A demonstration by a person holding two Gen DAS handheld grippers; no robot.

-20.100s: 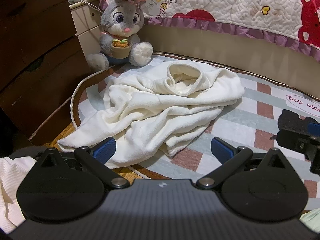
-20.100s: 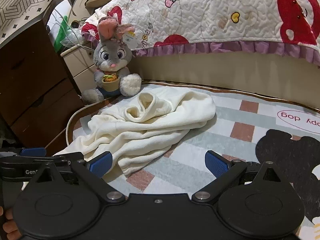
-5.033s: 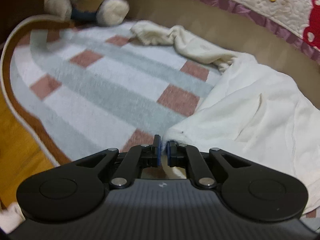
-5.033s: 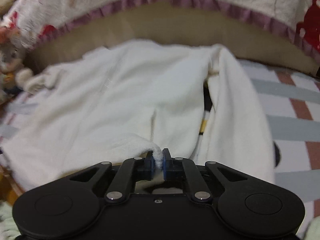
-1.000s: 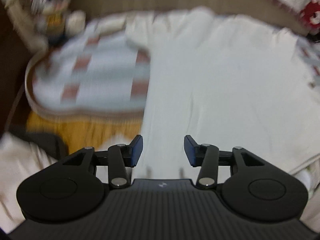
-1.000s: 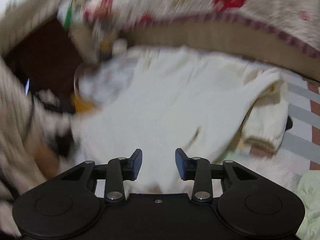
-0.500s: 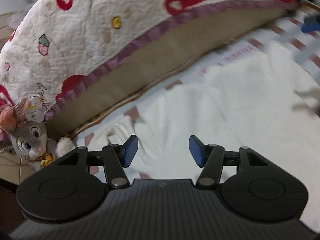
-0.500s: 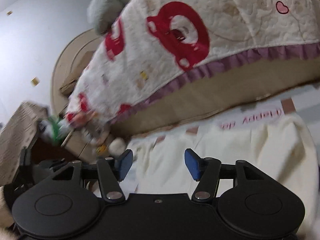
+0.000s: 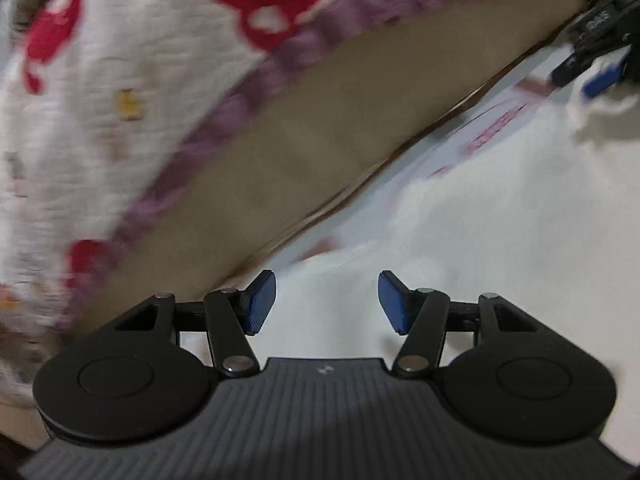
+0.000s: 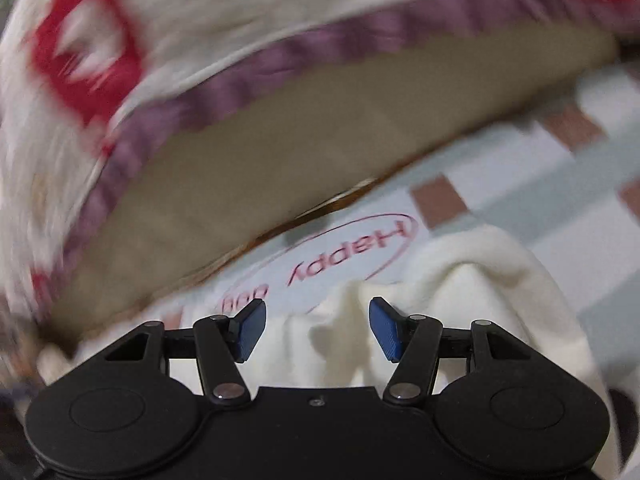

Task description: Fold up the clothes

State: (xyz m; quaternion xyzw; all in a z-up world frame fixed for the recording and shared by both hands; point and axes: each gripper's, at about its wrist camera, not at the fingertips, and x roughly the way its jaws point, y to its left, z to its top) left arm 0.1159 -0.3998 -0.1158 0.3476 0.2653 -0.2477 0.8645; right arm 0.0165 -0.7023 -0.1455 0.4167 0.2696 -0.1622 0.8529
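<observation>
Currently both tools are empty; left gripper [image 9: 326,302] has its jaws spread wide over plain cloth with nothing between the blue pads [image 9: 260,300]; right gripper [image 10: 316,328] likewise gapes wide, nothing pinched.

The cream garment [image 9: 500,240] lies on the checked rug [image 10: 520,168], spread across the near and right part of the left view; far edge sits near the bed base [image 9: 320,128] under the red-patterned quilt [image 9: 140,60]. In the right view a rumpled edge of the same cloth [image 10: 460,280] bunches just ahead of the jaws, touching the "Happy dog" print [image 10: 352,256] on the rug; that ridge looks like a hem or collar, cannot tell which.

The right tool also shows far right in the left view [image 9: 600,56], above the garment's far right end; so the two tools sit well apart along the far edge, which reads as lining up on two corners of one edge. Judgement: wide jaws aimed at fabric fit either a pending pinch or a fresh release; blur doesn't settle which.

Risk: cloth is thick and soft, so a shallow bite could grab one layer only; rug pile could snag too. Whether any fold exists is not visible here.
</observation>
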